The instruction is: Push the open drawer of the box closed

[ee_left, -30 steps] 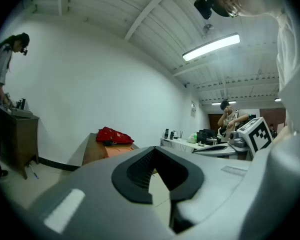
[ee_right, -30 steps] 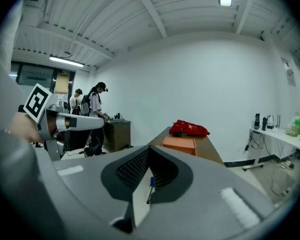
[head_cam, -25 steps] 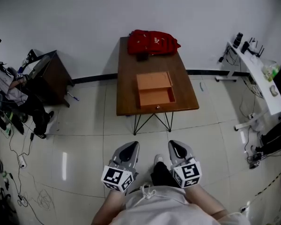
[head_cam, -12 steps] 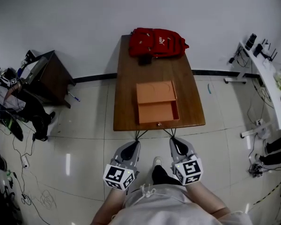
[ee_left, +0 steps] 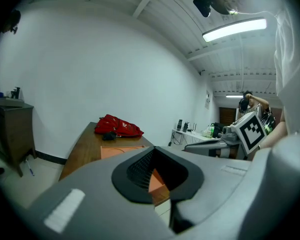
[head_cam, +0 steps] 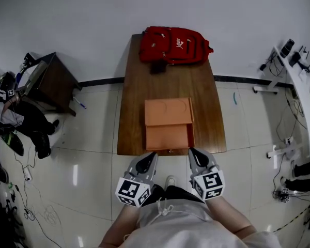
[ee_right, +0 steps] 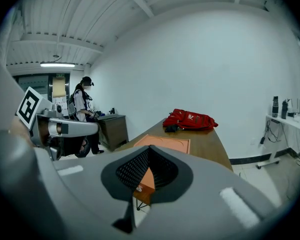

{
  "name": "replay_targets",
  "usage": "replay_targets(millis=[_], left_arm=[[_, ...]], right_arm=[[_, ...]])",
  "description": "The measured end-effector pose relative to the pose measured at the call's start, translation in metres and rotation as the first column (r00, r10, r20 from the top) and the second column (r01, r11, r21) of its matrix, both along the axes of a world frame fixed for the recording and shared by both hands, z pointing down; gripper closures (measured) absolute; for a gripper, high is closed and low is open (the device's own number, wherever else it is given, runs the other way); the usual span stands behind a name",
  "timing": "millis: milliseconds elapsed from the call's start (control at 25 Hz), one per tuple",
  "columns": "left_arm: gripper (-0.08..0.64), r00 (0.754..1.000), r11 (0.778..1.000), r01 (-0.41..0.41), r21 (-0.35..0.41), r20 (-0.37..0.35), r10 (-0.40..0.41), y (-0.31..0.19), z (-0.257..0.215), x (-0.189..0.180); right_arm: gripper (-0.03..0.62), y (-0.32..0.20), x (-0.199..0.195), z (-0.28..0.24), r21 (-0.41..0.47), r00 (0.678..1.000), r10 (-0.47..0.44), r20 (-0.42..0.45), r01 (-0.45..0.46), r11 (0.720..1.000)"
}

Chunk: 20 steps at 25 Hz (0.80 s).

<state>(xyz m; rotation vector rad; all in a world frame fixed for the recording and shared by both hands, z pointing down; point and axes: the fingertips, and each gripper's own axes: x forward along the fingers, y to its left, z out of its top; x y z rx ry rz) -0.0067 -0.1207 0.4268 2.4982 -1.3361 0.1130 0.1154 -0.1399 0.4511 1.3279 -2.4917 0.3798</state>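
Observation:
An orange box (head_cam: 168, 111) lies on the wooden table (head_cam: 132, 112). Its drawer (head_cam: 167, 137) stands pulled out toward the table's near edge, with a small knob on its front. My left gripper (head_cam: 151, 155) and right gripper (head_cam: 192, 152) hover side by side just short of that edge, either side of the drawer front, touching nothing. Both have their jaws together and hold nothing. In the left gripper view the box (ee_left: 121, 150) shows beyond the left gripper (ee_left: 155, 176). In the right gripper view the box (ee_right: 166, 144) lies beyond the right gripper (ee_right: 140, 176).
A red backpack (head_cam: 174, 44) lies at the table's far end against the wall. A dark cabinet (head_cam: 51, 81) stands left of the table, with a seated person (head_cam: 10, 110) beside it. A white desk (head_cam: 299, 71) with small items runs along the right. Cables trail over the tiled floor.
The table and box have drawn closer in the head view. Both grippers, earlier well back over the floor, are now at the table's near edge by the drawer front.

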Motion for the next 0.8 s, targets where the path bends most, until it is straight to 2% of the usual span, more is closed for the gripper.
replay_targets(millis=[120,320,560,800], left_arm=[[0.554,1.0,0.999,0.007,-0.04,0.008,-0.007,-0.006,0.014,-0.002],[0.554,1.0,0.99,0.002,-0.138,0.021,0.001,-0.011,0.057,-0.002],[0.554,0.999,0.966,-0.018,-0.259,0.03,0.027,-0.009,0.114,0.002],[0.554,1.0,0.939,-0.014,-0.345,0.01,0.018,-0.016,0.167,0.008]], right_arm=[[0.588,-0.007,-0.004,0.012,-0.01,1.0,-0.014,-0.008,0.014,1.0],[0.588,-0.007,-0.006,0.059,-0.115,0.999,-0.034,-0.037,0.03,0.993],[0.588,-0.002,-0.017,0.111,-0.237,0.996,-0.065,-0.055,0.05,0.97],[0.588,-0.006,-0.024,0.155,-0.315,0.996,-0.066,-0.06,0.044,0.948]])
